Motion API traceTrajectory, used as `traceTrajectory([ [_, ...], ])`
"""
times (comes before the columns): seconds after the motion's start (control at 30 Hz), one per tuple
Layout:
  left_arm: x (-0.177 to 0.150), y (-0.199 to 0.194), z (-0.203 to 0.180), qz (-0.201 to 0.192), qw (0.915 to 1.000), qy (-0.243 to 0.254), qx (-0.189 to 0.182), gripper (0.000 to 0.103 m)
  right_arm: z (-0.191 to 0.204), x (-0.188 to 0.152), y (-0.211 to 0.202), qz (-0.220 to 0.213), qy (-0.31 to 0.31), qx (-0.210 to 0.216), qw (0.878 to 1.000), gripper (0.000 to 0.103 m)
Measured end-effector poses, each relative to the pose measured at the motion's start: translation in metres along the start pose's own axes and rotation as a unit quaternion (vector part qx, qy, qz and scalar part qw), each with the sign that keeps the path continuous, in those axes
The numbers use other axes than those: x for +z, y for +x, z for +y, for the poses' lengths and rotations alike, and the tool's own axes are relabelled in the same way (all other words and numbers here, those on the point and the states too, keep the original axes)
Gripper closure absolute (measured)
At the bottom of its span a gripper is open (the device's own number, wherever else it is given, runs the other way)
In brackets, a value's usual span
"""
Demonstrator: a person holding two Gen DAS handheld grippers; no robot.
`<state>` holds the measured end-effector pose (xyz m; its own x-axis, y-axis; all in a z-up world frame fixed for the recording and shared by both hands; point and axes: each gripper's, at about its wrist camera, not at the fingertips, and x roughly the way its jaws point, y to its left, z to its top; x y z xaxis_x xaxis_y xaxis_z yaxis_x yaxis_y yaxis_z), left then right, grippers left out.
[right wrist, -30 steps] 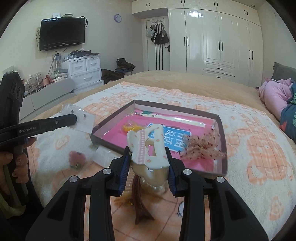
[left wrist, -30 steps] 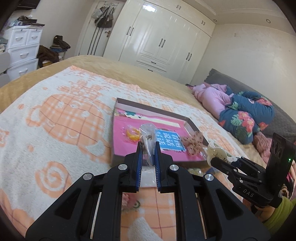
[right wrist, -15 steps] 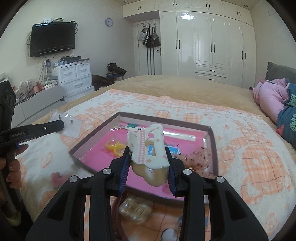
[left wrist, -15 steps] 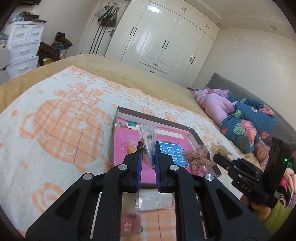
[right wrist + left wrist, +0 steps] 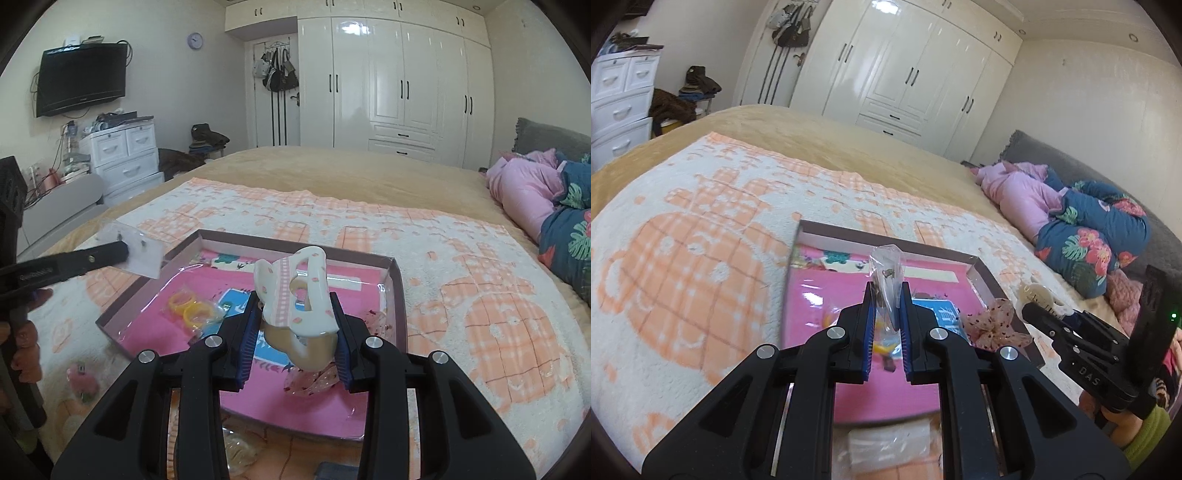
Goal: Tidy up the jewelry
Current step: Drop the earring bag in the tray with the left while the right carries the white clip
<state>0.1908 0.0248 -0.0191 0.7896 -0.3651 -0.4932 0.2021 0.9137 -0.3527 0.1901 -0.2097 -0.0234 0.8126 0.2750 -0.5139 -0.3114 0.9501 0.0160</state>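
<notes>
Carrying a small clear plastic earring bag (image 5: 885,273) pinched in your left gripper (image 5: 886,314) and a white pink-checked claw hair clip (image 5: 295,291) clamped in your right gripper (image 5: 297,328), you are hovering over the shallow pink-lined box (image 5: 397,295) (some pieces already inside, several lying outside).

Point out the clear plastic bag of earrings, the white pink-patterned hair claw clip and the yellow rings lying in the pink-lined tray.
Clear plastic bag of earrings (image 5: 886,273): left wrist view, upper part above the pads.
White pink-patterned hair claw clip (image 5: 295,291): right wrist view, middle of its body.
Yellow rings (image 5: 186,308): right wrist view, where the rings meet.
</notes>
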Motion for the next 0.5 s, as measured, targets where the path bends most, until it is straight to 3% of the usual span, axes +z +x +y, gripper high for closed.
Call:
traceTrajectory([
  [0.5,-0.016,0.057,-0.028,0.069,0.9964,0.033,-0.037,0.097,-0.023,-0.013,0.025,0.043,0.006,-0.037,0.998,0.069],
])
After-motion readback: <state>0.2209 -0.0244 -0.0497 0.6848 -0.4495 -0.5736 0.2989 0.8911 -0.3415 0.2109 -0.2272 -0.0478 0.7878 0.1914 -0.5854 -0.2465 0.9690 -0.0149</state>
